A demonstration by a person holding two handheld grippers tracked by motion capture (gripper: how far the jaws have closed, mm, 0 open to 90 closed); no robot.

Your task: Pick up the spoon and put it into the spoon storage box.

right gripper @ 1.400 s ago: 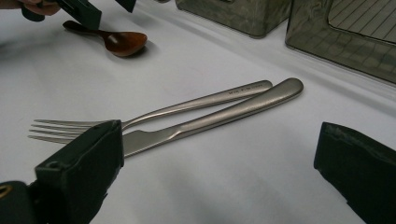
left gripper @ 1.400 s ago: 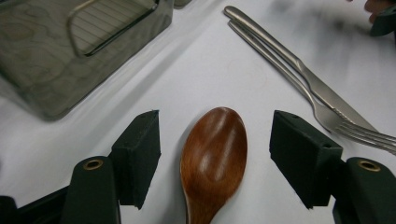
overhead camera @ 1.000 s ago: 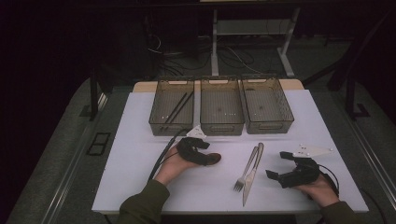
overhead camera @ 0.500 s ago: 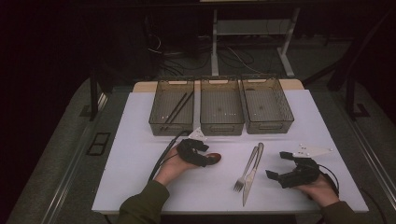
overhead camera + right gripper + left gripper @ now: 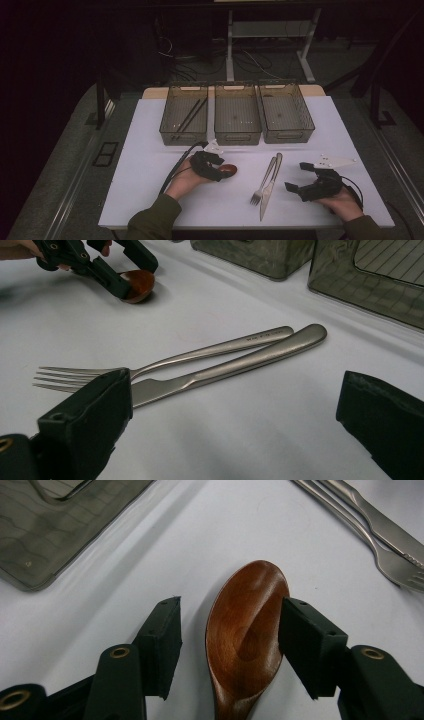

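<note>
My left gripper [image 5: 230, 630] has just been closing around the wooden spoon [image 5: 247, 635] lying on the white table [image 5: 150, 150] — one pad touching, the other still apart. My right gripper [image 5: 235, 425] hovers wide open — beside the fork [image 5: 165, 360].

1. Dim in the high view: dark, murky surroundings, white table [image 5: 150, 150] the single bright patch, grainy and soft throughout.
2. Lit from above in both gripper views; soft, faint shadows under the fork [image 5: 150, 365] and knife [image 5: 240, 365].
3. Glossy highlight on the wooden spoon [image 5: 247, 630]; mild sheen along the metal handles.
4. Blurred close up: black jaws at the bottom edges out of focus.
5. Slightly stretched towards the frame edges in both gripper views.
</note>
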